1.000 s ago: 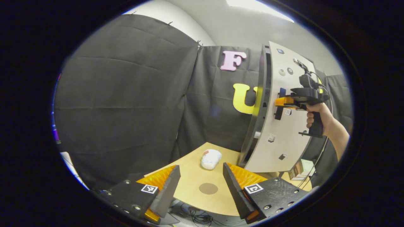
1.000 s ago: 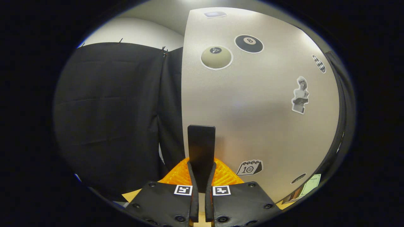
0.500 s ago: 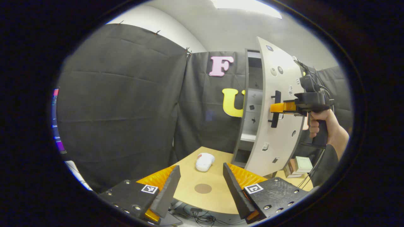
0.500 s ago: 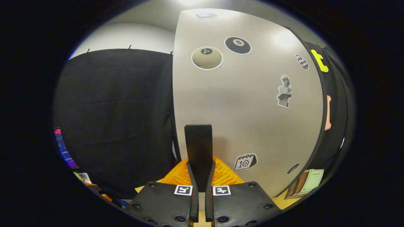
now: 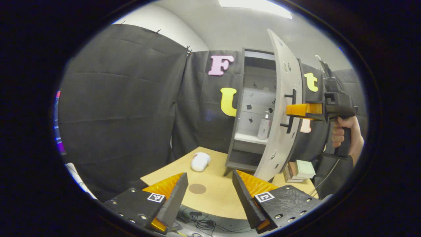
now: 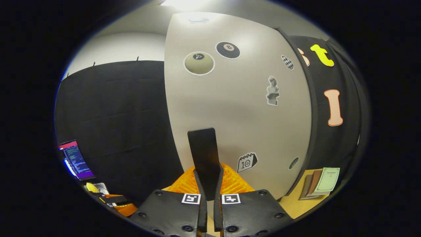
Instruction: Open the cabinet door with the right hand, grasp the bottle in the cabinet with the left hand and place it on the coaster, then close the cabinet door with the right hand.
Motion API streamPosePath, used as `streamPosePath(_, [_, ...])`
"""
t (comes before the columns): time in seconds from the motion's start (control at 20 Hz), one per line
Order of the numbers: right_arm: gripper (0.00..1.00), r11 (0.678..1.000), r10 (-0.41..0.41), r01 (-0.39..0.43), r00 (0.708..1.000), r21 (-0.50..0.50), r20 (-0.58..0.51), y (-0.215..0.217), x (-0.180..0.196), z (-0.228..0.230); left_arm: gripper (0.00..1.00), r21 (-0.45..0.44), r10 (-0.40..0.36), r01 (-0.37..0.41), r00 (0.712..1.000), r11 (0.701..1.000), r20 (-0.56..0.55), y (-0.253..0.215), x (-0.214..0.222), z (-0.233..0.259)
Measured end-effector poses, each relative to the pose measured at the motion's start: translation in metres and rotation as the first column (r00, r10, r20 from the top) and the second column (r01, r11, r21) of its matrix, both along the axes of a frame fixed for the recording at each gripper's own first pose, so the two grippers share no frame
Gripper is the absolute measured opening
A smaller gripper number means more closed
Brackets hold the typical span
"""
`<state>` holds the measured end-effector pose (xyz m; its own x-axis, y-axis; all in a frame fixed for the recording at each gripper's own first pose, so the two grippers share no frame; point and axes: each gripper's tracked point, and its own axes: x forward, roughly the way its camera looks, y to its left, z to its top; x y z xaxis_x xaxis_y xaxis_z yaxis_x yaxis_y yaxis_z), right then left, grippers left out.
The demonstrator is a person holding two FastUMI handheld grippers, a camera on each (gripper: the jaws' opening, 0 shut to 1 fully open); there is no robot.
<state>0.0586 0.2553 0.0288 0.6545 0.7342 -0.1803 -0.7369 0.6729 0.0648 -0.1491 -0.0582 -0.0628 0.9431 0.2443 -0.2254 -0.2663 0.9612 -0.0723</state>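
The cabinet door (image 5: 279, 108) has swung wider than before, right tongs (image 6: 207, 179) clamped on its handle (image 6: 204, 154). The bottle (image 5: 264, 124) now shows on the shelf (image 5: 250, 139). Left tongs (image 5: 207, 184) gape wide, empty, over the surface (image 5: 217, 194).

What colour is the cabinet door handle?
Black; the handle shows best in the right gripper view, clamped by the right gripper.

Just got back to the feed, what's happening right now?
The right claw is shut on the cabinet door's handle, with the cabinet door swung well open. Inside, the bottle stands on a shelf, not yet grasped. The left claw hangs open over the table, above the round coaster. A white object lies farther back.
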Motion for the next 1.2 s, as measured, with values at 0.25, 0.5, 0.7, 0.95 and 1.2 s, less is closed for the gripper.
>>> streamPosePath(0.25, [0.08, 0.999, -0.030, 0.030, 1.000, 0.024, -0.004, -0.027, -0.006, 0.003, 0.82, -0.016, -0.028, 0.028, 1.000, 0.999, -0.006, -0.012, 0.011, 0.002])
streamPosePath(0.5, [0.09, 0.995, -0.089, 0.089, 0.996, 0.037, 0.005, -0.058, -0.010, 0.006, 0.82, 0.013, -0.095, 0.096, 0.995, 0.995, -0.025, -0.032, 0.032, 0.004])
streamPosePath(0.7, [0.08, 0.985, -0.170, 0.169, 0.985, 0.037, 0.027, -0.084, -0.004, 0.010, 0.82, -0.012, -0.170, 0.169, 0.985, 0.986, -0.041, -0.058, 0.048, -0.004])
streamPosePath(0.95, [0.08, 0.948, -0.314, 0.318, 0.943, -0.023, 0.105, -0.118, 0.011, 0.014, 0.84, 0.012, -0.274, 0.276, 0.959, 0.961, -0.073, -0.083, 0.070, -0.019])
streamPosePath(1.2, [0.08, 0.915, -0.400, 0.403, 0.914, -0.033, 0.066, -0.133, 0.015, 0.011, 0.82, -0.028, -0.366, 0.365, 0.928, 0.931, -0.075, -0.085, 0.118, -0.030])
